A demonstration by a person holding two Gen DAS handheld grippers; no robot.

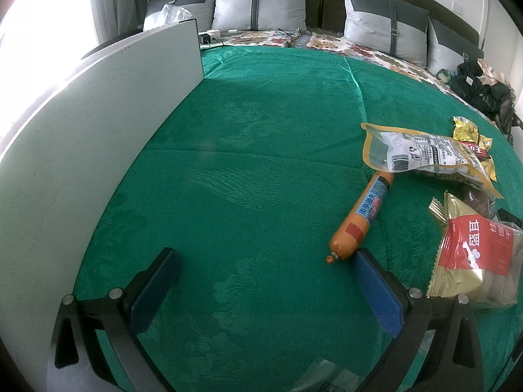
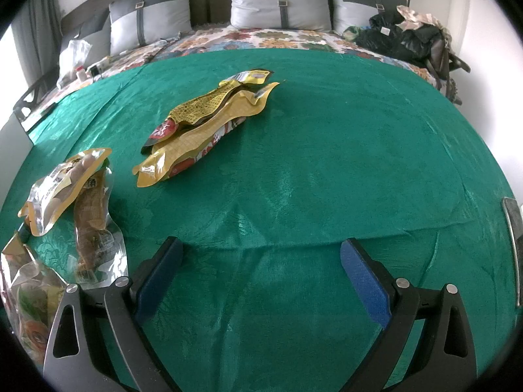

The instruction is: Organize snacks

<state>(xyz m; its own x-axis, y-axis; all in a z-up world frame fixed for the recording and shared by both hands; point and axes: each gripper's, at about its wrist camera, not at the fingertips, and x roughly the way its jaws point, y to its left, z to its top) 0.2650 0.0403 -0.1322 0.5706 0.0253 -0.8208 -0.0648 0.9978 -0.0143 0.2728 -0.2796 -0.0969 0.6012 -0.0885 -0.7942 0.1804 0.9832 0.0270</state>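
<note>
An orange sausage stick (image 1: 361,219) lies on the green blanket (image 1: 255,150), its near tip just left of my left gripper's right pad (image 1: 376,289). My left gripper (image 1: 264,258) is open and holds nothing. To the right lie a yellow-edged grey snack bag (image 1: 425,156) and a gold pack with a red label (image 1: 474,248). In the right wrist view, two long yellow pouches (image 2: 202,124) lie stacked mid-blanket. A clear pouch (image 2: 62,183) and a brown snack pack (image 2: 94,228) lie at the left. My right gripper (image 2: 261,254) is open over bare blanket.
A white board (image 1: 85,137) stands upright along the blanket's left side. Grey pillows (image 1: 261,3) line the headboard. A dark pile of clothes and bags (image 2: 402,36) sits at the bed's far right corner. A crinkled clear bag (image 2: 29,300) lies at the lower left.
</note>
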